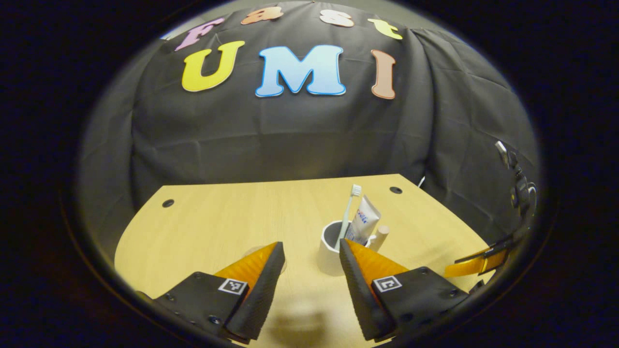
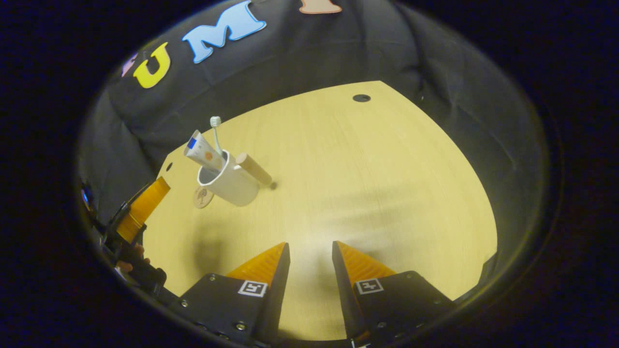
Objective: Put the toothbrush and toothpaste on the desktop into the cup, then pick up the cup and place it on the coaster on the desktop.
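Observation:
A white cup (image 1: 330, 247) stands on the wooden desktop (image 1: 227, 217), with a toothbrush (image 1: 349, 208) and a toothpaste tube (image 1: 363, 221) upright inside it. A wooden handle (image 1: 380, 237) sticks out of its right side. My left gripper (image 1: 312, 249) is open, and the cup sits just beyond its fingertips, nearer the right one. In the right gripper view the cup (image 2: 229, 186) stands beside a small round coaster (image 2: 203, 197), not on it. My right gripper (image 2: 311, 249) is open over bare desktop, well away from the cup. The left gripper (image 2: 142, 208) shows at the far left.
Black cloth walls close in behind and beside the desk. Small dark holes (image 1: 168, 203) (image 1: 395, 190) mark its back corners. The right gripper (image 1: 476, 263) appears at the right edge of the left gripper view. A hand (image 2: 130, 261) holds the left gripper.

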Tool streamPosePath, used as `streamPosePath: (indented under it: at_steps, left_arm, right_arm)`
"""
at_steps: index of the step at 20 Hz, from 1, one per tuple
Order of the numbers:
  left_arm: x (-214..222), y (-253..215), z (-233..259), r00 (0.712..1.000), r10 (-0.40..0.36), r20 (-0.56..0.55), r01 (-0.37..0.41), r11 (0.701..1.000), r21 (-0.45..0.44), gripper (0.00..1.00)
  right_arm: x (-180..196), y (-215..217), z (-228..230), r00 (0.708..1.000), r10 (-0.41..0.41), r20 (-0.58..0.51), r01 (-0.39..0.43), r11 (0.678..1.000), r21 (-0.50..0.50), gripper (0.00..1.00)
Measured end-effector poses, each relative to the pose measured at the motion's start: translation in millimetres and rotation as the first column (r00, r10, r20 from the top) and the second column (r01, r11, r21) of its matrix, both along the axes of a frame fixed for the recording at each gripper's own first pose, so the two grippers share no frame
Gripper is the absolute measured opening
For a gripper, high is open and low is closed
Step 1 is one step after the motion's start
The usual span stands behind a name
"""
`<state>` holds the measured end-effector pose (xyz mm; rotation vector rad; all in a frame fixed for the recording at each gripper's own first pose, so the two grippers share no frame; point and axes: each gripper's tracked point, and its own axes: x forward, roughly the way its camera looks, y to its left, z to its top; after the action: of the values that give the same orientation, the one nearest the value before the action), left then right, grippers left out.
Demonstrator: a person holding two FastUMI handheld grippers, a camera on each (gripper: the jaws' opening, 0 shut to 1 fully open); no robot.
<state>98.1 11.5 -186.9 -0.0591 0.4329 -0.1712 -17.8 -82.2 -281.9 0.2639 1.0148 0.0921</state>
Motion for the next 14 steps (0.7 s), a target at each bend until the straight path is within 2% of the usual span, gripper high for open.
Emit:
streamPosePath:
  at_steps: [3, 6, 9, 11, 14]
  left_arm:
    - [-17.5, 5.0, -14.0, 0.997, -0.015, -0.076, 0.012, 1.000, -0.028, 0.88]
    - [-33.7, 17.6, -20.8, 0.992, -0.012, -0.124, 0.011, 1.000, -0.012, 0.87]
    - [-47.2, 37.0, -23.4, 0.988, 0.033, -0.151, -0.035, 0.999, -0.009, 0.88]
    - [-54.7, 49.3, -26.0, 0.983, 0.072, -0.171, -0.075, 0.997, -0.009, 0.88]
    - [-69.5, 68.6, -30.4, 0.971, 0.133, -0.201, -0.136, 0.991, -0.004, 0.88]
  right_arm:
    - [17.8, 2.0, 3.0, 0.992, 0.127, 0.002, -0.127, 0.991, -0.037, 0.52]
    - [36.2, 3.7, 8.3, 0.960, 0.281, -0.004, -0.280, 0.954, -0.104, 0.52]
    - [59.0, 13.1, 14.5, 0.898, 0.439, -0.019, -0.436, 0.884, -0.169, 0.52]
    - [75.0, 20.6, 18.7, 0.860, 0.509, -0.027, -0.505, 0.843, -0.187, 0.51]
    - [95.8, 31.0, 22.5, 0.795, 0.605, -0.050, -0.600, 0.771, -0.214, 0.57]
